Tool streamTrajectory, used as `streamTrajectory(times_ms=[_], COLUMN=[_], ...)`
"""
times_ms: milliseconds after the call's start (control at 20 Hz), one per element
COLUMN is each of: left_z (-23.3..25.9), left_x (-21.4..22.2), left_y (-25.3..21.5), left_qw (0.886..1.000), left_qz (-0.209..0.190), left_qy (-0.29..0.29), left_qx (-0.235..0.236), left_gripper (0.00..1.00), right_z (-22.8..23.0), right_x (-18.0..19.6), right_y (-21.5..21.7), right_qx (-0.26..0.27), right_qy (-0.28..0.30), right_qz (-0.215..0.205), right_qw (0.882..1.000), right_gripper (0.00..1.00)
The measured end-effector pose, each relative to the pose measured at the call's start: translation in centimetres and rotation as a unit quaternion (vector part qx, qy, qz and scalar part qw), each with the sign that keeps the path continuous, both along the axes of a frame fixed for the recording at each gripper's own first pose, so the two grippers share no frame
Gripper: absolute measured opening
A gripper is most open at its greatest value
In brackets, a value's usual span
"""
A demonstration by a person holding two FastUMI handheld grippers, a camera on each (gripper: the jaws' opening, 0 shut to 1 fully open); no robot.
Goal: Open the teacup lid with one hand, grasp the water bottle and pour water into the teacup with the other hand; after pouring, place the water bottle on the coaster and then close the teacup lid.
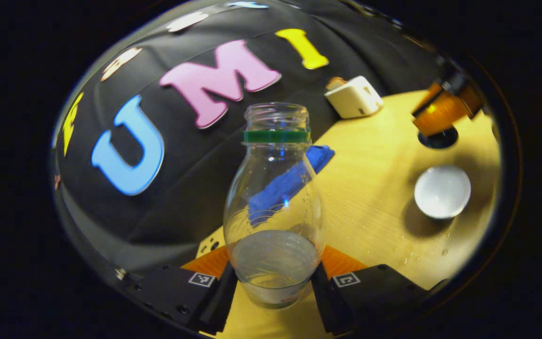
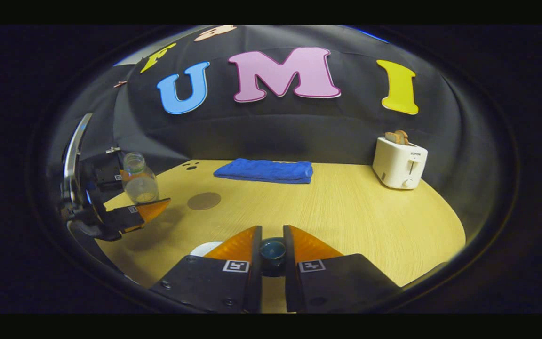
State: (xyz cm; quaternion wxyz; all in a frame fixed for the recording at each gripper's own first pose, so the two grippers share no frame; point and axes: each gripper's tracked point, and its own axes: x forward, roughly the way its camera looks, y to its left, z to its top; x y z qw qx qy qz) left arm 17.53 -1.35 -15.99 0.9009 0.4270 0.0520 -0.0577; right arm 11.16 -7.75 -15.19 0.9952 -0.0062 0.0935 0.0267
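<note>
Gripping low on the clear, uncapped plastic water bottle with a green neck ring (image 1: 274, 207), the left gripper (image 1: 274, 282) has both fingers closed against its base, holding it upright above the pale wooden table (image 1: 370, 207). Little water remains, so it should feel light, though the thin wall may flex and slip if squeezed hard.

In the right gripper view, the right gripper (image 2: 272, 254) pinches the small dark knob of the teacup lid (image 2: 272, 250), lifted clear of the white teacup (image 1: 442, 191). The round brown coaster (image 2: 203, 200) lies just beside the bottle, probably its next stop.
</note>
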Motion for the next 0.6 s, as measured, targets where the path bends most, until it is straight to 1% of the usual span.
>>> streamTrajectory(times_ms=[50,200,250,300,350,400,450,600], left_z=[-0.3,-1.6,-1.9,-2.3,-2.7,-2.8,-3.1,-3.2], left_x=[0.1,-0.1,-0.2,-0.1,0.1,0.4,0.6,1.0], left_y=[-0.5,-2.0,-2.2,-2.3,-2.5,-2.7,-2.7,-3.2], left_qw=[0.999,0.994,0.992,0.990,0.986,0.981,0.977,0.965], left_qz=[-0.013,-0.039,-0.044,-0.047,-0.051,-0.056,-0.061,-0.072], left_qy=[-0.002,0.001,0.004,0.010,0.014,0.013,0.011,0.005], left_qx=[0.039,0.101,0.115,0.135,0.158,0.184,0.205,0.251], left_gripper=[0.75,0.75,0.75,0.75,0.75,0.75,0.75,0.75], right_z=[-0.2,-0.8,-1.1,-1.3,-1.6,-1.7,-1.8,-1.8], right_x=[0.0,-0.5,-0.5,-0.5,-0.6,-0.5,-0.5,-0.4], right_y=[-0.3,-1.2,-1.4,-1.5,-1.7,-1.9,-2.0,-2.0], right_qx=[0.002,0.004,0.003,0.002,0.002,0.005,0.008,0.012], right_qy=[0.002,0.006,0.008,0.011,0.014,0.015,0.016,0.014], right_qz=[-0.003,-0.011,-0.013,-0.015,-0.017,-0.019,-0.021,-0.024], right_qw=[1.000,1.000,1.000,1.000,1.000,1.000,1.000,1.000], right_gripper=[0.23,0.23,0.19,0.23,0.19,0.23,0.19,0.19])
